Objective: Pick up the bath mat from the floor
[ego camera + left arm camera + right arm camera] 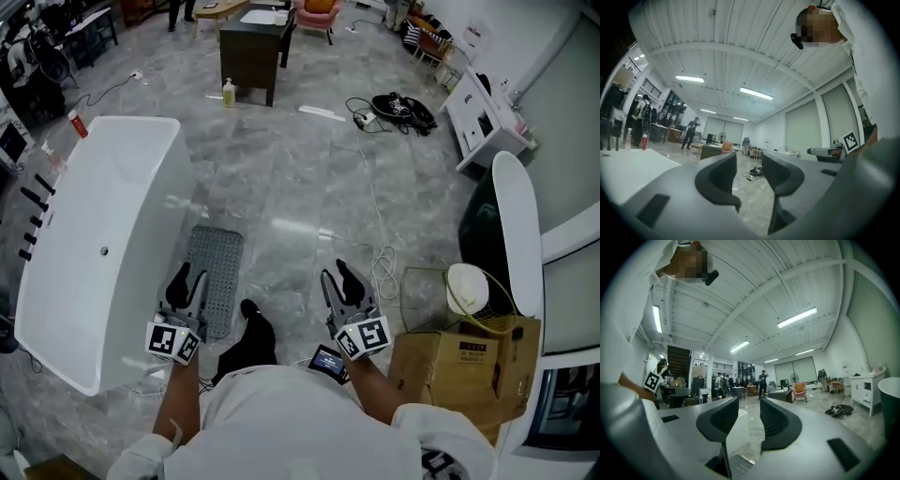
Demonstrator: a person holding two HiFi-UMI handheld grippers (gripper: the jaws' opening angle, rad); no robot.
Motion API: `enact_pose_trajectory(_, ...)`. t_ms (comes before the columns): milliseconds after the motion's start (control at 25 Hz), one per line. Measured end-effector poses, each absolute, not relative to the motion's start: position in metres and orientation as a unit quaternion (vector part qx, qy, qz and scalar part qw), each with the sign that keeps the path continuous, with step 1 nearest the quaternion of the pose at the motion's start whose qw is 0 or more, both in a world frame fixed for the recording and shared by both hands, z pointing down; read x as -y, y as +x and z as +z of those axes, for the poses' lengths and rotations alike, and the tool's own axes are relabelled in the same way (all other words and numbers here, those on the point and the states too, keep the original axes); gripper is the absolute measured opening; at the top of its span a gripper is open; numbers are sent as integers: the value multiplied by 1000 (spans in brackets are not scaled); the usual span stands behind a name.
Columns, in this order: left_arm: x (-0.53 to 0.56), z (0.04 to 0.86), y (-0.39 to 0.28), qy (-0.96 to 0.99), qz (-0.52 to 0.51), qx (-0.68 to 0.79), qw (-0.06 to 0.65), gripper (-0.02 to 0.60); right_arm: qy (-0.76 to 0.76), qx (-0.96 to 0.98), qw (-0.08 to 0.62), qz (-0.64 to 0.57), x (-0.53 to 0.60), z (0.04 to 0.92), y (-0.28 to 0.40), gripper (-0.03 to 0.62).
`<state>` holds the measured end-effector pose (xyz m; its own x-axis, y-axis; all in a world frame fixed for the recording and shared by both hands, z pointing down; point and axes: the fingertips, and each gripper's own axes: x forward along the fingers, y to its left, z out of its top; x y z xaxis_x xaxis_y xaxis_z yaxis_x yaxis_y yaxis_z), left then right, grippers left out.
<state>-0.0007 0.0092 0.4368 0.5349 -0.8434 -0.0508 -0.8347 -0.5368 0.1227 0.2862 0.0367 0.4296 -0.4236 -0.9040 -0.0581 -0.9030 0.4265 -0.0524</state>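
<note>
The grey studded bath mat [217, 270] lies flat on the marble floor beside the white bathtub [94, 234]. My left gripper [188, 283] hovers level over the mat's left edge, its jaws apart with nothing between them. In the left gripper view the left gripper [749, 165] shows only floor through its gap. My right gripper [338, 279] is held level to the right of the mat, apart from it, and is open and empty. In the right gripper view a corner of the mat [737, 466] shows low under the right gripper [749, 414].
The person's black shoe [251, 336] stands just right of the mat's near end. A cardboard box [466, 364] with a white round thing [467, 287] sits at the right. A white cable [384, 268] lies coiled on the floor. A dark desk [253, 52] stands farther off.
</note>
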Motion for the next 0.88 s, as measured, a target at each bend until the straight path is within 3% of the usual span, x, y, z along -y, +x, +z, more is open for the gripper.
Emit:
enact_pose_trajectory(480,166,441,-84,816,-70,570,58,172,-448,-894,-12,-10,182,429,221,160)
enact_pose_trajectory(880,158,461,-193,710,-75,696,71,172,-324,-945,-33,-8,297,437,107,160)
